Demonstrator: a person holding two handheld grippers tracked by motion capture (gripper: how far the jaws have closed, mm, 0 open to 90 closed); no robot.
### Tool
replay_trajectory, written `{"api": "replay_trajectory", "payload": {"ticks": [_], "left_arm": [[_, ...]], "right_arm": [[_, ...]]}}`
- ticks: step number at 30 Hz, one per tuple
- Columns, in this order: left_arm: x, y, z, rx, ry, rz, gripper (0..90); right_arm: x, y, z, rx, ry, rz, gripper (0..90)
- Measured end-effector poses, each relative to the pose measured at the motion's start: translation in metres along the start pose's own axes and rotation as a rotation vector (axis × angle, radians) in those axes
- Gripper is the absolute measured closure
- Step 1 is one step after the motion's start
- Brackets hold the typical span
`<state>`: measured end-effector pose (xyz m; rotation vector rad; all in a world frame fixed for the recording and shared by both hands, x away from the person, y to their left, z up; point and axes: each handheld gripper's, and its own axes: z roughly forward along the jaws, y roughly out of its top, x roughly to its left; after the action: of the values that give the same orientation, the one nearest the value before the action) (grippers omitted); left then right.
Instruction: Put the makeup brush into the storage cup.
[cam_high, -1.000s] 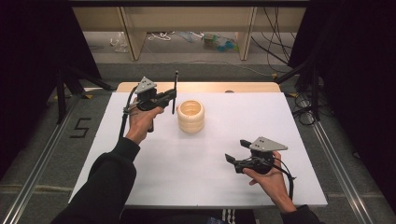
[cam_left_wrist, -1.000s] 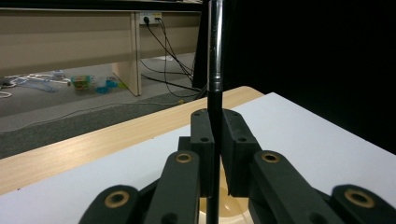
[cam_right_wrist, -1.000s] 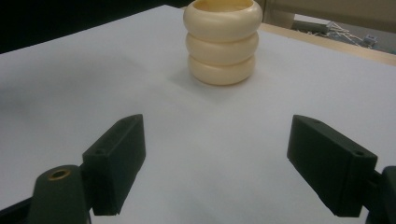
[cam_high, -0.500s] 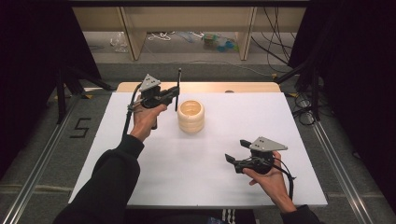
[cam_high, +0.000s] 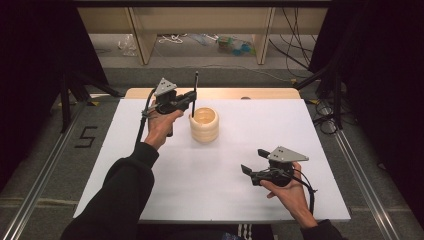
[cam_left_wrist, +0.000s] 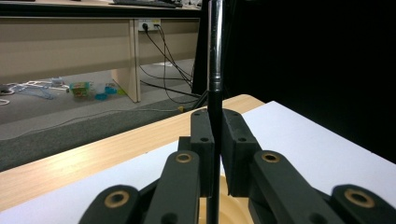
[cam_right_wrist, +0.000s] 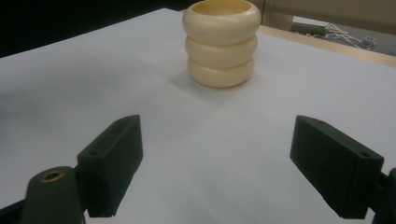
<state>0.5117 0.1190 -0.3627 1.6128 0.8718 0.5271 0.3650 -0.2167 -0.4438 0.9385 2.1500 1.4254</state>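
High view: left gripper (cam_high: 186, 100) holds a thin black pen (cam_high: 194, 92) upright, its lower end just over the rim of the cream ribbed cup (cam_high: 204, 124) on the white tabletop (cam_high: 200, 190); right gripper (cam_high: 252, 172) rests well apart. Left gripper view: jaws clamped on the pen (cam_left_wrist: 214, 93) low on its shaft (smooth, stiff, light, likely slippery, so a mid-shaft hold seems safest). Right gripper view: jaws wide apart, empty, facing the cup (cam_right_wrist: 221, 42).

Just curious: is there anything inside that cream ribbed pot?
From above, the pot shows a bare inner wall; its bottom is hidden. The pen clamped in the left gripper hangs at its rim.
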Motion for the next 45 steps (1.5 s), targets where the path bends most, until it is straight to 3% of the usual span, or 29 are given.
{"api": "replay_trajectory", "payload": {"ticks": [2,3,15,17,21,25,30,45], "left_arm": [[-0.001,0.002,0.002,-0.008,-0.001,0.001,83.9],[-0.002,0.002,0.003,-0.01,-0.002,0.001,83.9],[-0.006,0.0,0.013,-0.019,-0.004,0.006,83.9],[-0.007,-0.001,0.015,-0.019,-0.006,-0.008,83.9],[-0.008,-0.003,0.018,-0.015,0.001,0.01,83.9],[-0.007,-0.005,0.021,-0.025,-0.003,-0.017,83.9],[-0.009,-0.01,0.024,-0.019,0.004,-0.006,83.9],[-0.006,-0.024,0.036,-0.004,0.025,-0.043,83.9]], "right_arm": [[0.0,0.0,-0.002,0.027,-0.011,-0.002,17.0],[0.0,0.0,0.0,0.001,-0.001,0.001,16.7],[0.0,0.001,-0.002,0.007,-0.007,-0.001,16.2],[0.0,0.0,-0.001,0.009,-0.006,-0.004,16.2],[0.001,0.001,-0.002,0.007,-0.005,-0.004,16.5],[0.0,0.0,0.0,-0.004,0.0,-0.004,16.5],[0.0,0.001,-0.001,0.01,-0.004,-0.008,16.6],[0.0,0.0,-0.001,0.02,0.005,0.006,16.8]]}}
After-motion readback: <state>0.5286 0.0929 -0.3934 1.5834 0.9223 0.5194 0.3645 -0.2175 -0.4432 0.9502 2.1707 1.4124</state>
